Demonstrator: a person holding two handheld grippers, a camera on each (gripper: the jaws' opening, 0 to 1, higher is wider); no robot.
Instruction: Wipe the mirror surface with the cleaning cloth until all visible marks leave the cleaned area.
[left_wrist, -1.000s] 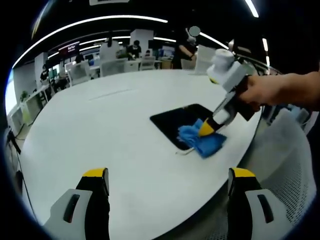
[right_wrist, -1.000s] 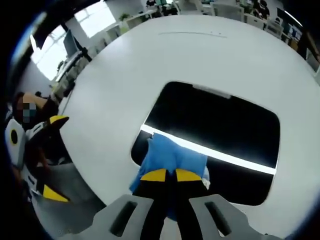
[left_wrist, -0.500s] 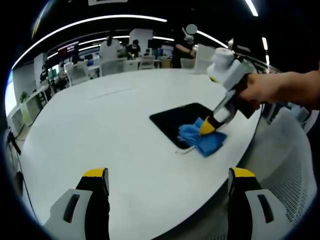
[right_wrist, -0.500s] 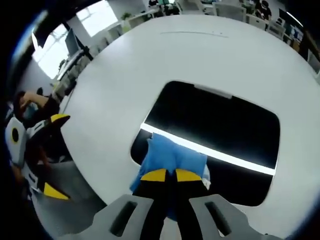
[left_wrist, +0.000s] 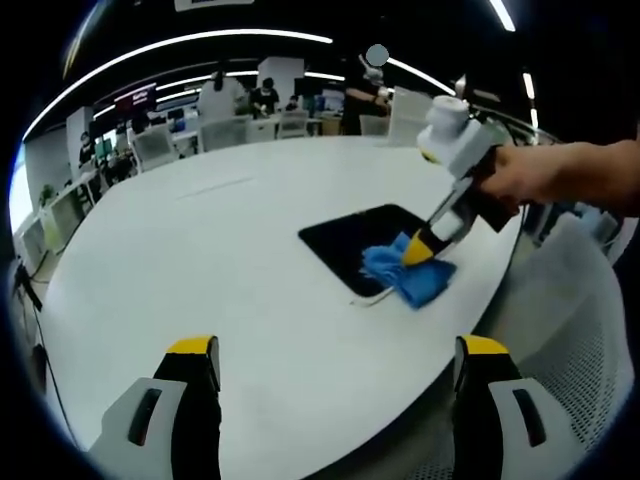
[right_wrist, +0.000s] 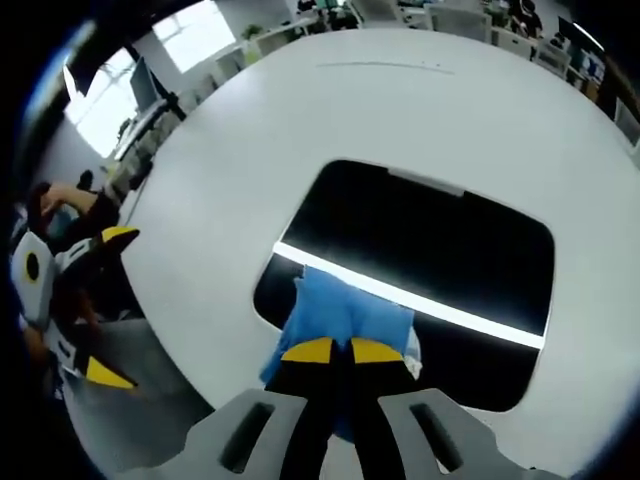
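In the right gripper view, the right gripper (right_wrist: 333, 352) rises from the bottom centre with its yellow-tipped jaws pressed together, pinching a blue cloth (right_wrist: 345, 312). The cloth is bunched ahead of the tips and lies on the lower left corner of the mirror (right_wrist: 440, 255), a dark rounded rectangle in the middle of the frame. Holding the cloth at its rear edge probably lets the loose front part drag flat over the glass. A bright strip of reflected ceiling light crosses the mirror from centre left to lower right; no marks can be made out on the dark surface, so how much wiping is left is unclear.

In the left gripper view, the same gripper comes in from the right, held by a hand (left_wrist: 540, 180), its tip down on the cloth at centre right. The mirror lies just left of the cloth, near the right edge of a large white table (left_wrist: 200, 260).

The left gripper (left_wrist: 330, 355) sits at the bottom of its own view with jaws wide apart and nothing between them, held back from the mirror above bare table, seemingly idle while the other wipes. It also shows at the far left edge of the right gripper view.
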